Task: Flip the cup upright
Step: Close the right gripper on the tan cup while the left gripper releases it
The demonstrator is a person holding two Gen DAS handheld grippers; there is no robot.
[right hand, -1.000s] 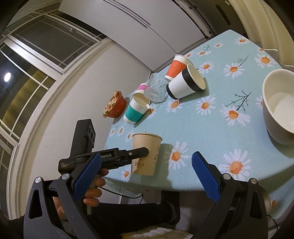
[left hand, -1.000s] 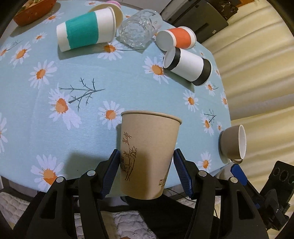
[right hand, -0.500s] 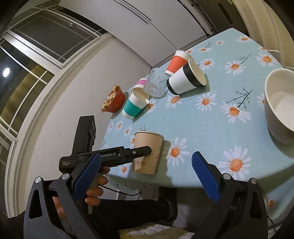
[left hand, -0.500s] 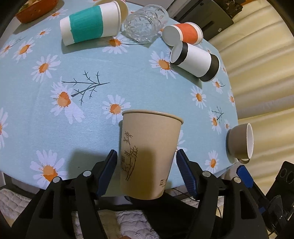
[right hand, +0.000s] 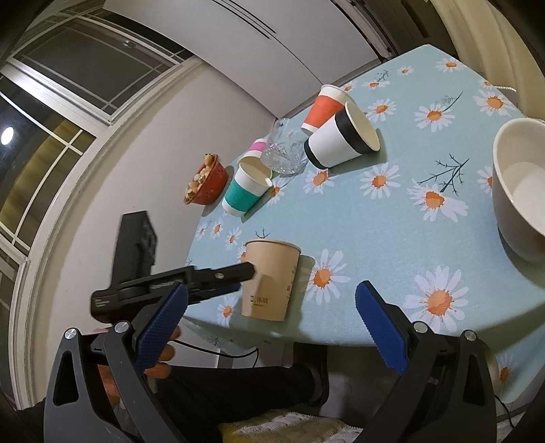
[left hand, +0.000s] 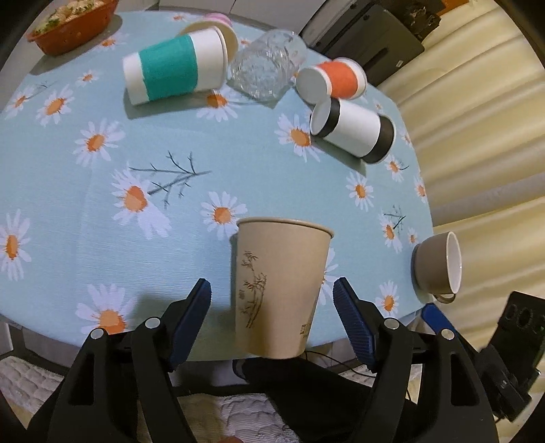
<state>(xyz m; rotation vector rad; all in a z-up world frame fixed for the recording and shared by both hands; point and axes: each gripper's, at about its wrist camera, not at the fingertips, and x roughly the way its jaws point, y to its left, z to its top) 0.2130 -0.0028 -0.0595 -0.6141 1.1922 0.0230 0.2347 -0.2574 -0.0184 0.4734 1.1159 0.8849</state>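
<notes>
A tan paper cup [left hand: 279, 289] with a bamboo print stands upright near the front edge of the daisy tablecloth [left hand: 102, 191]; it also shows in the right wrist view [right hand: 270, 281]. My left gripper [left hand: 272, 306] is open, its blue pads a small gap away on either side of the cup. My right gripper [right hand: 270, 317] is open and empty, off the table's edge. A teal-banded cup [left hand: 173, 68], an orange cup [left hand: 335, 83] and a black-banded cup [left hand: 354, 131] lie on their sides at the back.
A clear glass [left hand: 265, 71] lies among the cups, with a pink cup [left hand: 218, 25] behind. A red bowl of food [left hand: 73, 25] is at the far left. A grey ceramic cup [left hand: 439, 262] lies at the right edge. Curtains hang beyond.
My left gripper's pads have opened away from the tan cup and drawn back a little. The cup stays upright on the cloth. The right gripper barely moved.
</notes>
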